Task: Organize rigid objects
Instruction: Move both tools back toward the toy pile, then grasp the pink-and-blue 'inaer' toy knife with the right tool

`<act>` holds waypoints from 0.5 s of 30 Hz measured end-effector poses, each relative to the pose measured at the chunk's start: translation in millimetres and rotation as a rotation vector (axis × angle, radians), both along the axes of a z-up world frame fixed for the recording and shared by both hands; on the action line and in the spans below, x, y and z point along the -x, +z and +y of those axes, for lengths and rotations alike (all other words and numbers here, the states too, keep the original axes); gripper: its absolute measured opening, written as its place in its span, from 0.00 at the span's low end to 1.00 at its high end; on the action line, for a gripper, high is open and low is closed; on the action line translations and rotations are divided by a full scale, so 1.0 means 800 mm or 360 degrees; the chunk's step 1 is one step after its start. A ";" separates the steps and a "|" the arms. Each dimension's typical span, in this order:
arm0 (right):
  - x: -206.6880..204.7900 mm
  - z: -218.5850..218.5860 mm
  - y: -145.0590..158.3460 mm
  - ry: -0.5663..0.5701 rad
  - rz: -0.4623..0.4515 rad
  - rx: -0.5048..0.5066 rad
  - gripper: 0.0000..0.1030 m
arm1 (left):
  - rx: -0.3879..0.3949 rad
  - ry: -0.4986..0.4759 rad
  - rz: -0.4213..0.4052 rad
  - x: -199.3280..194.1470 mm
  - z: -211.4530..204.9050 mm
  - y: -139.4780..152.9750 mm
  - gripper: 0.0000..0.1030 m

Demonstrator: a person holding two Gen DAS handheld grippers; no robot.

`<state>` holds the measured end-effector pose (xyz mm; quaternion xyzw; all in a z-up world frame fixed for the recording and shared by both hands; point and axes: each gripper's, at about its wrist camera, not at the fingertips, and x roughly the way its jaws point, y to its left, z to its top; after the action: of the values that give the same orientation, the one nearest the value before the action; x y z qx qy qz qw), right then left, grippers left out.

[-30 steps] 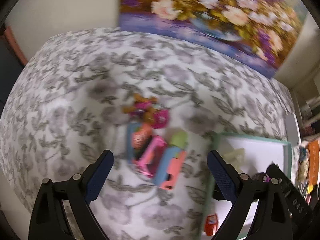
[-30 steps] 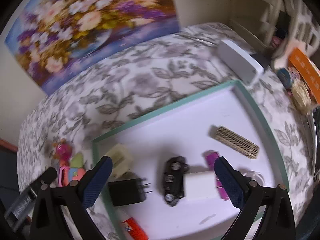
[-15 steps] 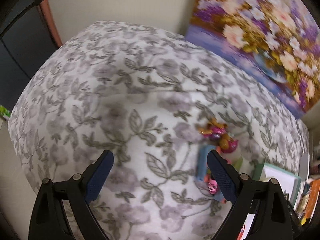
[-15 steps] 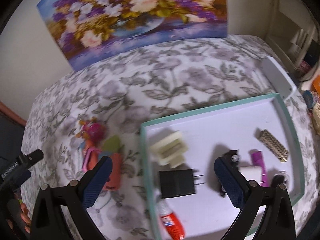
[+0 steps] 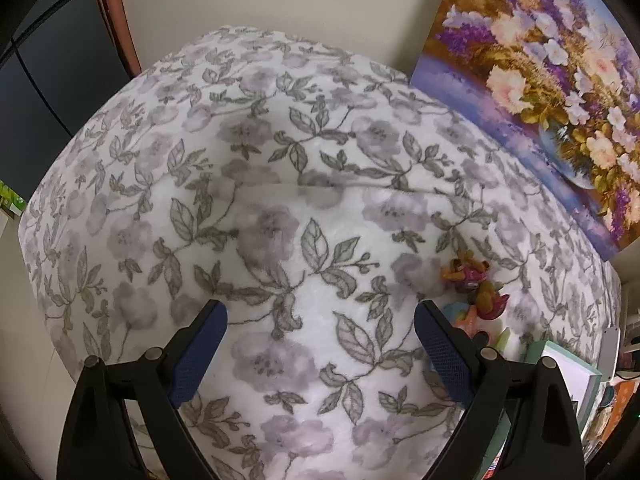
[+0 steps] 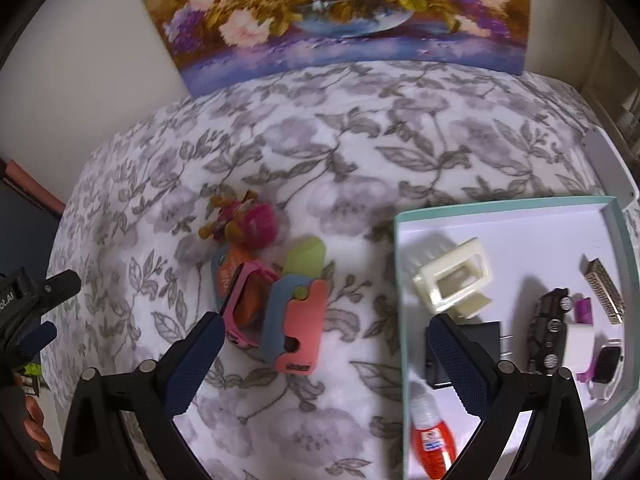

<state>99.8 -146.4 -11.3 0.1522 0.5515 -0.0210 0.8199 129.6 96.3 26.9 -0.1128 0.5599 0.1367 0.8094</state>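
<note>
A pile of colourful toys lies on the floral blanket: a salmon-pink case (image 6: 304, 328), a pink frame (image 6: 248, 304), a green piece (image 6: 306, 258) and a magenta plush figure (image 6: 244, 222). A teal-rimmed white tray (image 6: 520, 202) to the right holds a cream block (image 6: 454, 280), a black adapter (image 6: 480, 340), a black toy car (image 6: 550, 328), a red bottle (image 6: 432, 436) and other items. My right gripper (image 6: 324, 360) is open and empty, above the blanket between pile and tray. My left gripper (image 5: 320, 350) is open and empty over bare blanket; the plush figure (image 5: 476, 284) lies to its right.
A flower painting (image 6: 332, 12) leans on the wall behind the blanket. A white box (image 6: 610, 164) lies beyond the tray. The left gripper (image 6: 28, 312) shows at the right wrist view's left edge. The blanket's left edge (image 5: 36, 216) drops off beside a dark door.
Both grippers have swung left. The left one now faces bare blanket, with the toys at its right edge. The right one has shifted from over the tray toward the toy pile.
</note>
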 end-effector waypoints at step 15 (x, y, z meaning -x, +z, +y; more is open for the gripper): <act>-0.011 0.014 -0.035 0.0010 0.0063 -0.0084 0.85 | 0.0070 -0.0082 0.0228 -0.014 -0.037 -0.071 0.92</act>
<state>108.8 -135.3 -39.1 0.1716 0.5685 -0.0069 0.8045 140.8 66.5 -30.2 -0.1062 0.6218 0.1112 0.7679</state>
